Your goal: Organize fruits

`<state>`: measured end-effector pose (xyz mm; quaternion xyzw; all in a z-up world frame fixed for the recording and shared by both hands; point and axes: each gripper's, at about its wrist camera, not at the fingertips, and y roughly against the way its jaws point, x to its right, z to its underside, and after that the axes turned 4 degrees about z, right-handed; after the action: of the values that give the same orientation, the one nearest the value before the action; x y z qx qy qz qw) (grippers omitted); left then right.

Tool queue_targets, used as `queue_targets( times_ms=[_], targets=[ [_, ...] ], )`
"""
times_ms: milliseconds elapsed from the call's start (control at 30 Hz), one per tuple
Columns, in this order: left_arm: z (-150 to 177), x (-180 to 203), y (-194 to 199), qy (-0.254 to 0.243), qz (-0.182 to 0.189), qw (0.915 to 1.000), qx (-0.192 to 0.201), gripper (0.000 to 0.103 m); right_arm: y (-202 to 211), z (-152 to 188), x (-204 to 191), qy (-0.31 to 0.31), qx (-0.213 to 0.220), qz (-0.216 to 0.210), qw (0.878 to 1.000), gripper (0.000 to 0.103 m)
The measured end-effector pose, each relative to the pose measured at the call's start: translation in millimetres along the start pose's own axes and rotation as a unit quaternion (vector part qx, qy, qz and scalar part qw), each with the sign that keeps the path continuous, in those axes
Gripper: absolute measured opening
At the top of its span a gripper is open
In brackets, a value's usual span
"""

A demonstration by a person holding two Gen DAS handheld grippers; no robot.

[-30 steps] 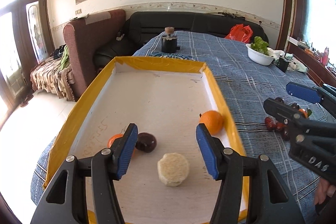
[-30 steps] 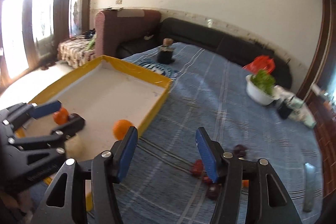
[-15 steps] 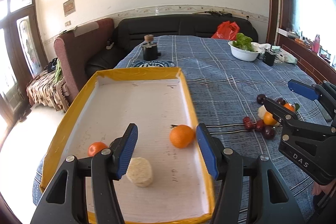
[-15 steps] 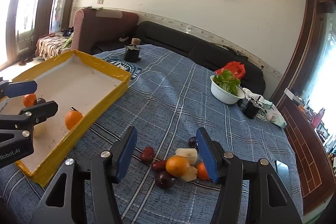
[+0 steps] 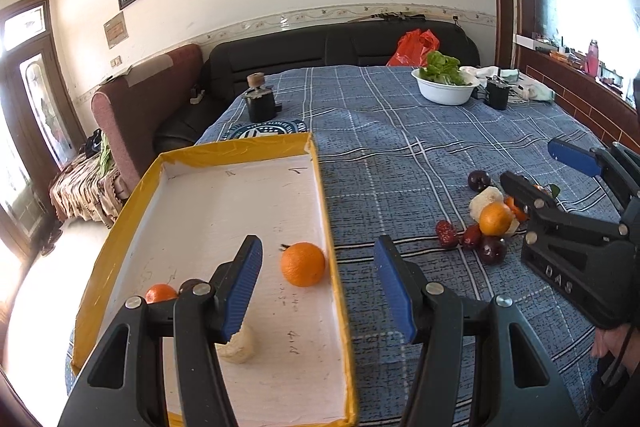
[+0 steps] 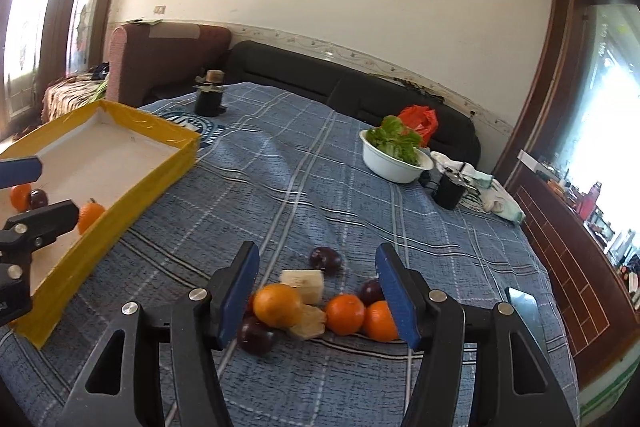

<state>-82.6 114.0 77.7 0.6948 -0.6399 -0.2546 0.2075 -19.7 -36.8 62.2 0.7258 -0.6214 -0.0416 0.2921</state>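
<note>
A yellow-rimmed white tray (image 5: 152,179) lies on the blue cloth; it also shows in the right wrist view (image 6: 132,195). In it are an orange (image 5: 303,264), a small orange (image 5: 160,293), a dark plum and a pale round piece (image 5: 239,346). My left gripper (image 5: 316,285) is open and empty above the tray's right rim. A fruit pile (image 6: 316,301) lies on the cloth: oranges (image 6: 277,305), plums (image 6: 325,259), pale chunks (image 6: 304,281). My right gripper (image 6: 318,295) is open and empty just above the pile, and shows in the left wrist view (image 5: 548,179).
A white bowl of greens (image 6: 394,157), a black cup (image 6: 447,191) and a crumpled cloth stand at the far right of the table. A dark jar (image 6: 209,95) stands at the far end. A sofa and armchair lie beyond. A phone (image 6: 522,307) lies by the right edge.
Both grippers swung right, staying open. The left moved from over the tray's middle to its right rim. The right moved from near the tray to over the fruit pile.
</note>
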Motion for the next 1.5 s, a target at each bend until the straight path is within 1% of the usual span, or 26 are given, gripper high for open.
queue_targets(
  times_ms=[167,267,333,433,600,700,1000,1100,1333,1500],
  targets=[
    [-5.5,14.2,0.6,-0.012,0.010,0.9999,0.004,0.057,-1.6,1.9,32.4,-0.079,0.001,0.003,0.997,0.065],
    [-8.8,22.5,0.0,-0.016,0.020,0.9996,0.004,0.058,2.5,1.9,49.1,-0.119,0.013,0.006,0.993,0.066],
    [-10.2,27.6,-1.3,-0.018,0.030,0.9994,0.002,0.058,5.3,2.5,56.4,-0.141,0.019,-0.005,0.990,0.067],
    [-10.7,32.8,-2.3,-0.021,0.039,0.9990,-0.003,0.058,3.4,3.7,64.3,-0.172,0.011,-0.046,0.984,0.067],
    [-11.2,35.4,-7.1,-0.018,0.045,0.9988,-0.012,0.058,-6.2,7.9,61.2,-0.189,-0.016,-0.099,0.977,0.067],
    [-11.0,35.1,-11.3,-0.013,0.046,0.9987,-0.019,0.058,-9.0,10.8,60.7,-0.194,-0.026,-0.112,0.974,0.067],
    [-10.8,41.8,-16.3,-0.020,0.044,0.9985,-0.024,0.058,-9.1,11.7,60.6,-0.190,-0.026,-0.107,0.976,0.067],
    [-10.4,42.3,-17.1,-0.021,0.043,0.9986,-0.024,0.058,-7.4,10.9,58.5,-0.179,-0.023,-0.091,0.979,0.067],
    [-10.3,40.7,-17.7,-0.018,0.043,0.9986,-0.025,0.058,-8.9,11.7,55.7,-0.171,-0.028,-0.088,0.981,0.067],
    [-9.9,39.1,-18.6,-0.016,0.043,0.9986,-0.026,0.058,-6.5,11.7,52.5,-0.162,-0.022,-0.078,0.983,0.067]
  ],
)
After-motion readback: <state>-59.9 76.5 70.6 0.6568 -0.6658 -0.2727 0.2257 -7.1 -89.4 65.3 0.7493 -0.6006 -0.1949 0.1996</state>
